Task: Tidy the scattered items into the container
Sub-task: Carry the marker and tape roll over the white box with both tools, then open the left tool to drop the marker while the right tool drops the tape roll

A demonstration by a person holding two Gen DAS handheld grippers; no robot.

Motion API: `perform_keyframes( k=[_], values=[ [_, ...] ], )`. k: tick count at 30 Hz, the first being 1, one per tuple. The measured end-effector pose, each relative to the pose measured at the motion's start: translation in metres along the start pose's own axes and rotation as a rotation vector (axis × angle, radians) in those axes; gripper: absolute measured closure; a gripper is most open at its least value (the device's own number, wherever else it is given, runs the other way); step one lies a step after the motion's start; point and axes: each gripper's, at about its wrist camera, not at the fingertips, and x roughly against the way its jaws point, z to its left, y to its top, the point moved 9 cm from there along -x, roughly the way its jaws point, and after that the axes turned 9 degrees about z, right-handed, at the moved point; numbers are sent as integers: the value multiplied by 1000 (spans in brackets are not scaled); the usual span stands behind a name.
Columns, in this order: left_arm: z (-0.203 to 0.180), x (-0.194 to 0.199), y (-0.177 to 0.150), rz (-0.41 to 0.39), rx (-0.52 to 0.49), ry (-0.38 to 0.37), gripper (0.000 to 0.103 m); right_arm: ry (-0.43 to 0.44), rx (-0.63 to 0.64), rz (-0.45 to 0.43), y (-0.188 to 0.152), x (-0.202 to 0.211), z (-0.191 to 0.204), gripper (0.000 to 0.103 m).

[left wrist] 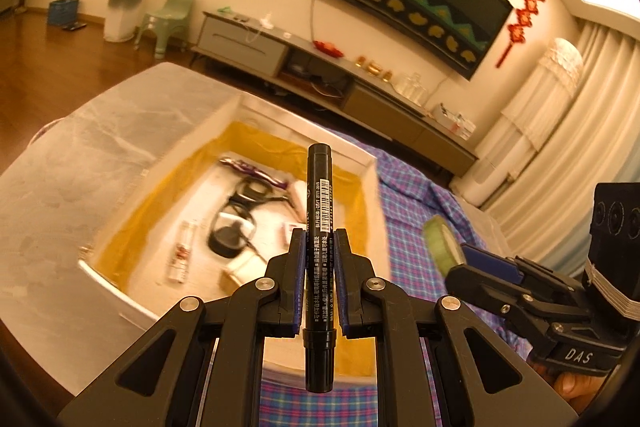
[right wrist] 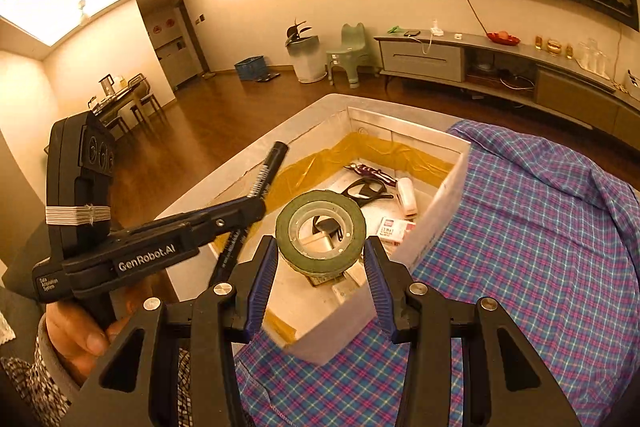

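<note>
Left gripper [left wrist: 320, 247] clamped on upright black marker [left wrist: 319, 211], right gripper [right wrist: 320, 259] gripping green tape roll [right wrist: 321, 230], white container [right wrist: 448, 195] just ahead holding glasses [right wrist: 366, 191], plaid cloth [right wrist: 520, 247] beneath, TV cabinet [right wrist: 500, 59] beyond

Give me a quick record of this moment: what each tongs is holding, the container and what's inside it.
left tongs: shut on black marker, held upright
right tongs: shut on green tape roll
container: open white box, yellow lining
inside: glasses, small white and red packet, other small items
surface: plaid cloth
</note>
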Motion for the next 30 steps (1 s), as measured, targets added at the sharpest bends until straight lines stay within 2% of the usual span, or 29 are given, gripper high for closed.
perform_keyframes(
  k=[14, 21, 30],
  values=[
    [52, -16, 15, 30, 49, 100, 90, 10, 58, 84, 35, -54, 2, 57],
    [56, -38, 16, 85, 29, 141, 90, -3, 60, 166, 47, -90, -6, 57],
    [62, -61, 13, 144, 16, 185, 90, -10, -2, 281, 58, -138, -27, 57]
  ],
)
